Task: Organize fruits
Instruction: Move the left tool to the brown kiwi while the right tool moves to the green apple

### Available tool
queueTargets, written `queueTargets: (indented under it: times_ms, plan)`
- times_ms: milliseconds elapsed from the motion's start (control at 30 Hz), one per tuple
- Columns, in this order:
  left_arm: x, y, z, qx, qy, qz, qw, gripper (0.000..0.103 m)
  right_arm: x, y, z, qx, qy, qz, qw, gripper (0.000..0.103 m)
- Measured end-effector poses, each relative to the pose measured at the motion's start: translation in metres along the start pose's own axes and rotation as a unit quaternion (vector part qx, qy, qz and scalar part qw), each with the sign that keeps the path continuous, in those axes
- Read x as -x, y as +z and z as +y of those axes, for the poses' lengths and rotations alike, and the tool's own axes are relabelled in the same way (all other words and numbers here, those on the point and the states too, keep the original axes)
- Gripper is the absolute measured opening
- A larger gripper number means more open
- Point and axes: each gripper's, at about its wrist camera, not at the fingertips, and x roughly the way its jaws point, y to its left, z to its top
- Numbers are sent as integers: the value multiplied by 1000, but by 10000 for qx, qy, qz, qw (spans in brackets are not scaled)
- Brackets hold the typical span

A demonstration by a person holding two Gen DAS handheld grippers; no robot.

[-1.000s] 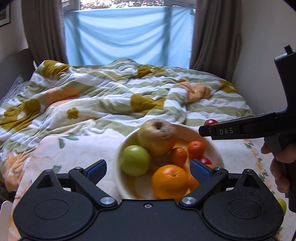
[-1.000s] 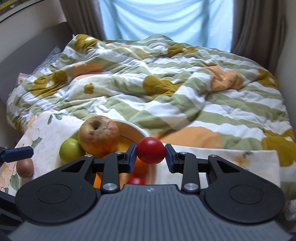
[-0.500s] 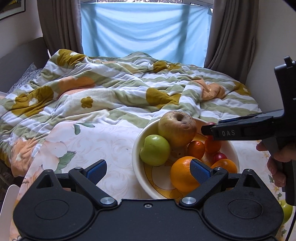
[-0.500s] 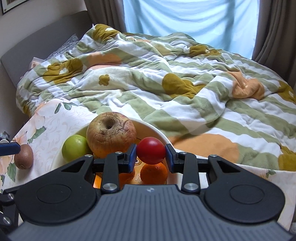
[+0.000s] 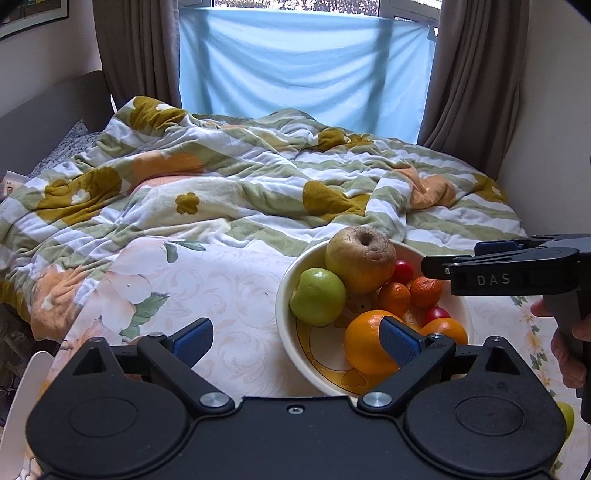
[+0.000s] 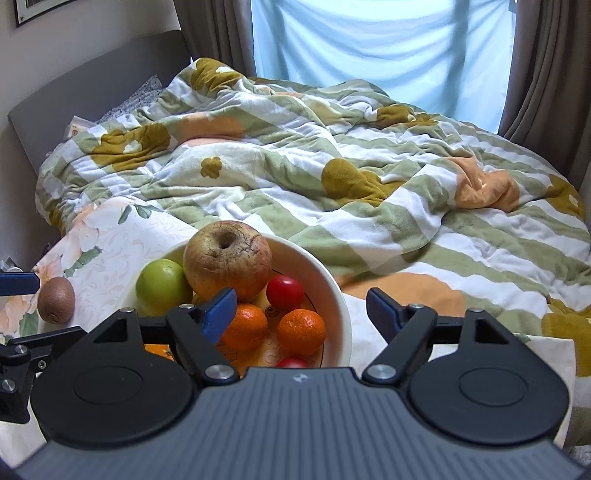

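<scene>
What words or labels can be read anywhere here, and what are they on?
"DAS": pale letters on the side of the right gripper, as seen from the left wrist camera.
Framed picture on the wall: barcode-like stripes, too small to read.
Small packet at the bed's head: print too blurred to read.
Nothing else carries text.

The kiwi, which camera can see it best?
The right wrist view: the kiwi lies in plain sight on the floral cloth, left of the bowl. The left wrist view does not show it.
</scene>
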Motion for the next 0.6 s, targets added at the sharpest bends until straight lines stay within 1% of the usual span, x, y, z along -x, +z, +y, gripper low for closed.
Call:
queueTargets:
  times_ms: [233, 400, 533, 567, 600]
  plan:
    - [29, 2, 8, 31, -100, -179, 9998, 99, 37, 2, 6, -87, -177, -159, 9997, 93]
    - [53, 0, 16, -168, -91, -332, 9993, 99, 70, -2, 14, -242, -405, -219, 9986, 93]
    - [70, -2, 28, -260, -209, -409, 9986, 99, 98, -11, 24, -482, -626, -272, 9965, 93]
    - [74, -3, 31, -301, -226, -427, 9984, 99, 105, -13, 28, -538, -702, -275, 9957, 93]
    - [77, -4, 34, -344, -232, -441, 9982, 100, 112, -17, 31, -597, -784, -280, 9947, 97]
